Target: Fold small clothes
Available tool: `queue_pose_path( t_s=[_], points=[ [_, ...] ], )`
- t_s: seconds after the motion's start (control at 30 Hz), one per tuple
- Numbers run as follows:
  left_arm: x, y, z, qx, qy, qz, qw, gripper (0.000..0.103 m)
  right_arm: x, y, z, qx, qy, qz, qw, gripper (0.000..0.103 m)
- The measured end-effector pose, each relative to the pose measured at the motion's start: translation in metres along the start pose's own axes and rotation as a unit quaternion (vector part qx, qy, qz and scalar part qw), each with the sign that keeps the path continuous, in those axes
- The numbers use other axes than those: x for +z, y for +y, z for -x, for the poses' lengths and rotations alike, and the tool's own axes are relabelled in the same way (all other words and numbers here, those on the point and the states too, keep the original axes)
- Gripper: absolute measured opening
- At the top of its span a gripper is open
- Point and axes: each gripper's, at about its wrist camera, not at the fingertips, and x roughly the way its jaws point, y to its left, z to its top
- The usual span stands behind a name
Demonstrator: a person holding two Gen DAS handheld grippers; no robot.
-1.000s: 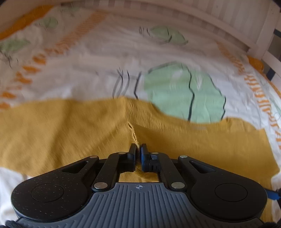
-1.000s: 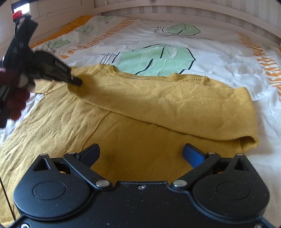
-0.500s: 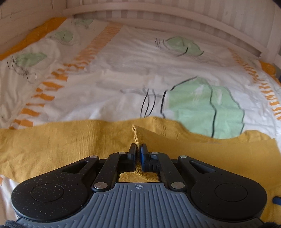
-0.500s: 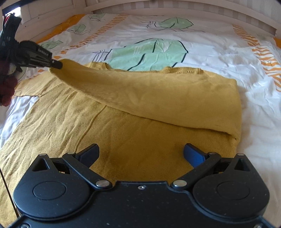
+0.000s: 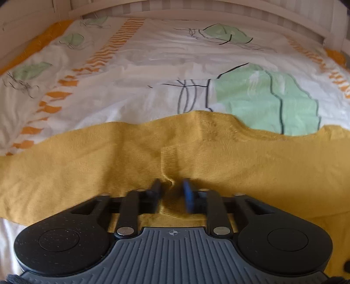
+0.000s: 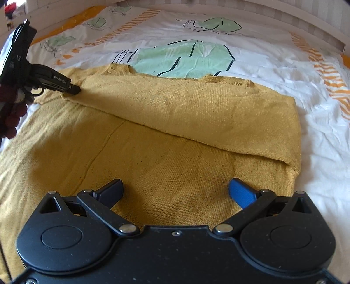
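A mustard-yellow knit sweater (image 6: 175, 135) lies spread flat on a bed, over a white duvet (image 6: 251, 54) printed with pale green leaf shapes outlined in black and bands of orange dashes. The knit is fine-ribbed, with a vertical seam line running down the near panel and a row of small eyelet holes along the far edge near the neckline. One side of the garment is folded diagonally across the body: the folded layer runs from the right edge up toward the left, its lower border forming a straight slanted line over the layer beneath, with a soft rounded fold at the right end. The left gripper (image 5: 171, 187) is at the tip of that folded layer, low against the cloth; its fingers stand a little apart with a small ridge of yellow fabric bunched between them, so the pinch reads as loosened, not clamped. From the right wrist view the same gripper (image 6: 73, 89) shows as a dark tool touching the fold's left corner. The right gripper (image 6: 176, 187) hovers over the near part of the sweater, fingers spread wide, grasping nothing. A white slatted bed rail (image 5: 196, 11) borders the far side.
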Motion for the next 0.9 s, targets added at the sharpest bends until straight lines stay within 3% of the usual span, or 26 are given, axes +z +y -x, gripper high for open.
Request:
queue_pose_path(
  t_s=[0.1,0.3,0.43,0.63,0.9],
  points=[
    [-0.003,0.009,0.001,0.007,0.0,0.009,0.9999,0.052,-0.004,0.001,0.0,-0.002,-0.012,0.002,1.0,0.103],
    [-0.012,0.048,0.009,-0.057,0.001,0.072,0.9958,0.052,-0.013,0.005,0.001,-0.013,-0.041,0.008,0.999,0.103],
    [-0.016,0.063,0.017,-0.064,-0.002,0.081,0.9946,0.052,-0.011,0.006,0.001,-0.014,-0.04,0.005,0.999,0.103],
    [-0.025,0.097,0.035,-0.041,-0.017,0.104,0.9936,0.052,-0.012,0.006,0.001,-0.013,-0.04,0.007,0.999,0.103],
    [-0.034,0.178,0.059,0.0,-0.035,0.153,0.9876,0.052,-0.016,0.003,0.0,0.0,-0.053,0.005,0.999,0.103]
  ],
)
